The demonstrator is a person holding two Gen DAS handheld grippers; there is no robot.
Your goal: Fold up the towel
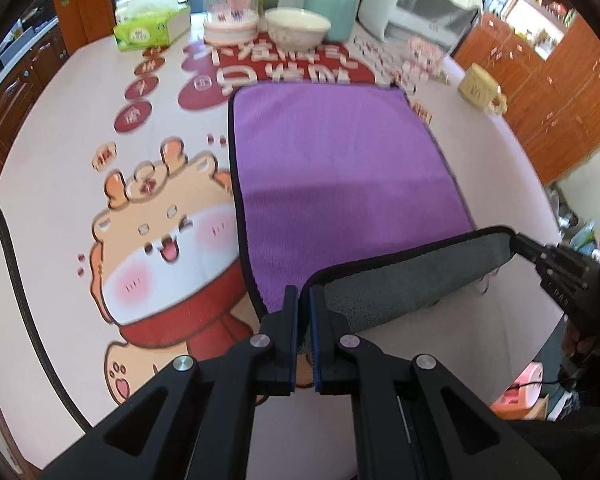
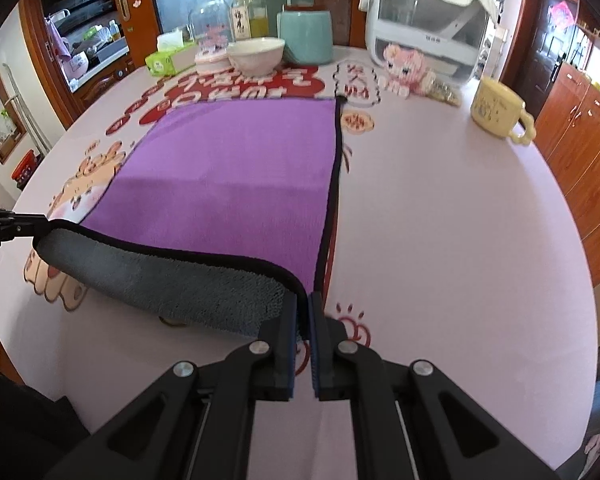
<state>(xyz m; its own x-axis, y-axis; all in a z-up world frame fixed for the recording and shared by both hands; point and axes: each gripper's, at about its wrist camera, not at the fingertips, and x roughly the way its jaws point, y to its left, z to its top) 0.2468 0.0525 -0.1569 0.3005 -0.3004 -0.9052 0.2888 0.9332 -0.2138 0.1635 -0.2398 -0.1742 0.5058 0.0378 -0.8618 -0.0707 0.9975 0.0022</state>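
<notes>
A purple towel [image 1: 332, 152] with a black hem and grey underside lies flat on the table; it also shows in the right wrist view [image 2: 236, 168]. Its near edge is lifted off the table and curls over, grey side [image 1: 412, 276] showing. My left gripper [image 1: 304, 300] is shut on the near left corner. My right gripper [image 2: 304, 304] is shut on the near right corner; it shows at the right of the left wrist view [image 1: 518, 242]. The left gripper shows at the left edge of the right wrist view [image 2: 40, 226].
A pink cartoon-printed tablecloth [image 2: 440, 220] covers the table. At the far side stand a white bowl [image 1: 298, 28], a green tissue box [image 1: 152, 26], a glass dome [image 1: 232, 4], a teal container [image 2: 306, 34], a white appliance [image 2: 424, 20] and a yellow mug [image 2: 496, 108].
</notes>
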